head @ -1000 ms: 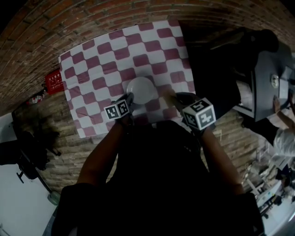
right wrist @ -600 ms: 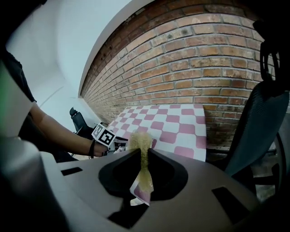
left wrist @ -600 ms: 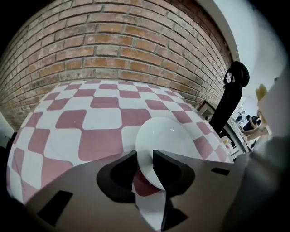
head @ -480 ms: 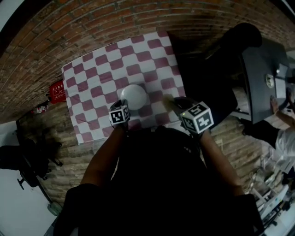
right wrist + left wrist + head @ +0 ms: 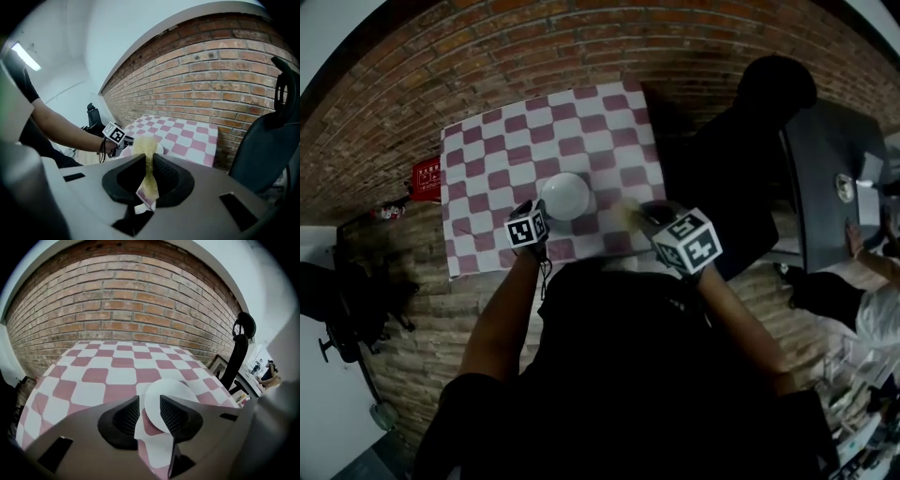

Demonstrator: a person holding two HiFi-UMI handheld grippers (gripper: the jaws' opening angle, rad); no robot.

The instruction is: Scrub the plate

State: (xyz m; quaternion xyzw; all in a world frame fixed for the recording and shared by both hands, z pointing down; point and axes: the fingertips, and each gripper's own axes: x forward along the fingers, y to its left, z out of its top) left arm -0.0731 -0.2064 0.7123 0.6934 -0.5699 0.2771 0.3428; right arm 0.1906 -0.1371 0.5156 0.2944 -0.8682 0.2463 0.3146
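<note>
A white round plate lies flat on the red-and-white checkered tablecloth. My left gripper hovers at the plate's near-left edge. In the left gripper view its jaws have just been opening and stand apart, and the plate shows on the cloth beyond the gap, with neither pad pressing on it. My right gripper is to the right of the plate, raised off the table. It is shut on a yellow sponge, which sticks up between the ribbed pads. The sponge is apart from the plate.
A black office chair stands close to the table's right side and fills the right of the right gripper view. A red box lies on the floor left of the table. A dark desk is further right. A brick wall backs the table.
The left gripper has opened, come off the plate's rim and drawn back. The right gripper with the sponge has risen away from the plate.
</note>
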